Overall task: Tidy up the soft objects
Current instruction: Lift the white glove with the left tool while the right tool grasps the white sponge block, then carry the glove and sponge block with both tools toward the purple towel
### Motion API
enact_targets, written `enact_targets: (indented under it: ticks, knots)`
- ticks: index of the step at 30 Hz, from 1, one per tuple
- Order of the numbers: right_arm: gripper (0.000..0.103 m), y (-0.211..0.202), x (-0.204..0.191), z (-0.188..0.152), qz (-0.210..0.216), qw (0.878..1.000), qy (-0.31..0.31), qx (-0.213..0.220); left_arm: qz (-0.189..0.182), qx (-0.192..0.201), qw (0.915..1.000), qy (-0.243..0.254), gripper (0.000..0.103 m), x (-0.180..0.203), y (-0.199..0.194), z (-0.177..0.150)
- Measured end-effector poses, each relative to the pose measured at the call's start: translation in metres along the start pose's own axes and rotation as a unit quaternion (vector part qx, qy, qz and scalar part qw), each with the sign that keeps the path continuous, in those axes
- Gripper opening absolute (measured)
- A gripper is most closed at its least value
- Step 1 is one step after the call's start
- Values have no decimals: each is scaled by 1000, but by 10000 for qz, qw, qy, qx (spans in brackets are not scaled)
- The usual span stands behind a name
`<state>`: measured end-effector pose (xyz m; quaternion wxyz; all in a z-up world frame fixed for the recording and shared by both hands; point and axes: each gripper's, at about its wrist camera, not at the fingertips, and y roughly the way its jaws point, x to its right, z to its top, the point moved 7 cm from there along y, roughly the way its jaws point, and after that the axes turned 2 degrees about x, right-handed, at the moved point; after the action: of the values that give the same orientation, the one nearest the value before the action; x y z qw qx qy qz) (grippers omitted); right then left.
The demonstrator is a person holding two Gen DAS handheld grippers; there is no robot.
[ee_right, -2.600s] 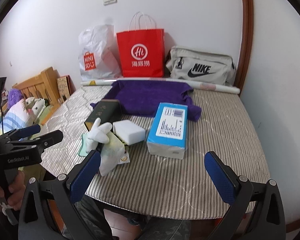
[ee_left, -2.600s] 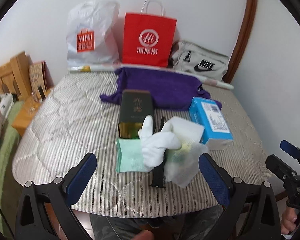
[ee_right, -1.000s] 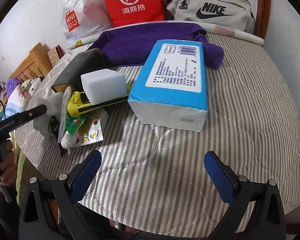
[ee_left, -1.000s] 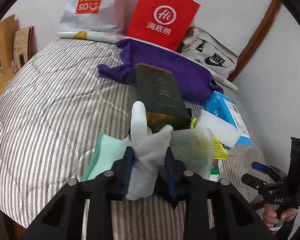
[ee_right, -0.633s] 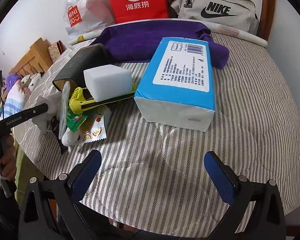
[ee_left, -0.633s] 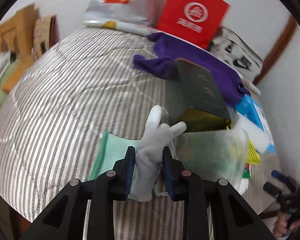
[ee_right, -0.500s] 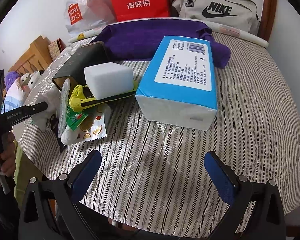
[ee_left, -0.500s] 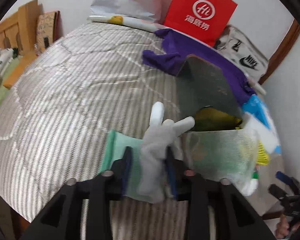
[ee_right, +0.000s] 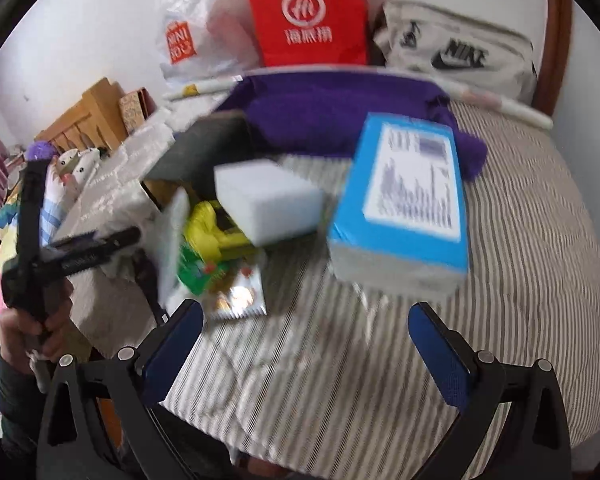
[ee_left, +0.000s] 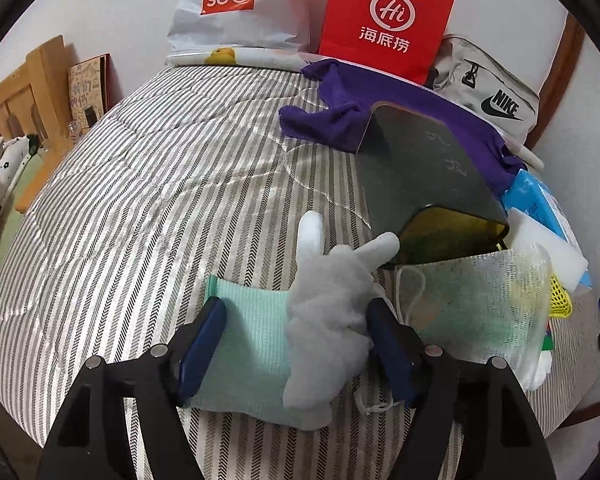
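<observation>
My left gripper (ee_left: 296, 346) stands open, its jaws having just been opening, with the white glove (ee_left: 328, 308) lying loose between them on the green cloth (ee_left: 252, 344) upon the striped bed (ee_left: 140, 184), while my right gripper (ee_right: 306, 346) stands open, holding nothing, the blue tissue pack (ee_right: 408, 200) beyond it.

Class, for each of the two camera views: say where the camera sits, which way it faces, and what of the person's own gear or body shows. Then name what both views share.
Left wrist view: sits on the left gripper, faces down at the white glove on the green cloth; jaws just opened, the glove loose between them.
Right wrist view: sits on the right gripper, faces the blue tissue pack; jaws open, empty; a hand shows.
Shared: red bag, purple towel, white sponge.
</observation>
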<state>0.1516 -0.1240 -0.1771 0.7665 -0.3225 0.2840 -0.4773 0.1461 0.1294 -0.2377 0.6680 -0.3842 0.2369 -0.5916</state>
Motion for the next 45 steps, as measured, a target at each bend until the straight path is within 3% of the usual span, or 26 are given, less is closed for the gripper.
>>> enact_targets:
  ticks: [7, 16, 22, 26, 28, 39, 45]
  knots:
    - [102, 13, -8, 38, -121, 9992, -291, 241, 163, 136, 9996, 204, 45, -2, -1, 0]
    - [100, 47, -16, 58, 16, 9981, -609, 22, 77, 173, 9996, 210, 43, -2, -3, 0]
    - [89, 69, -27, 57, 224, 9961, -785, -347, 1, 184, 9997, 168, 44, -3, -2, 0]
    - [65, 78, -30, 51, 720, 9934, -517, -723, -6, 179, 9997, 162, 44, -4, -2, 1]
    - [56, 76, -27, 49, 803, 9932, -434, -721, -6, 189, 9997, 172, 44, -4, -2, 0]
    - [54, 21, 7, 36, 741, 9972, 57, -56, 106, 207, 9997, 88, 43, -3, -4, 0]
    - [54, -7, 23, 14, 725, 9973, 89, 105, -176, 73, 9991, -390, 26, -12, -7, 0]
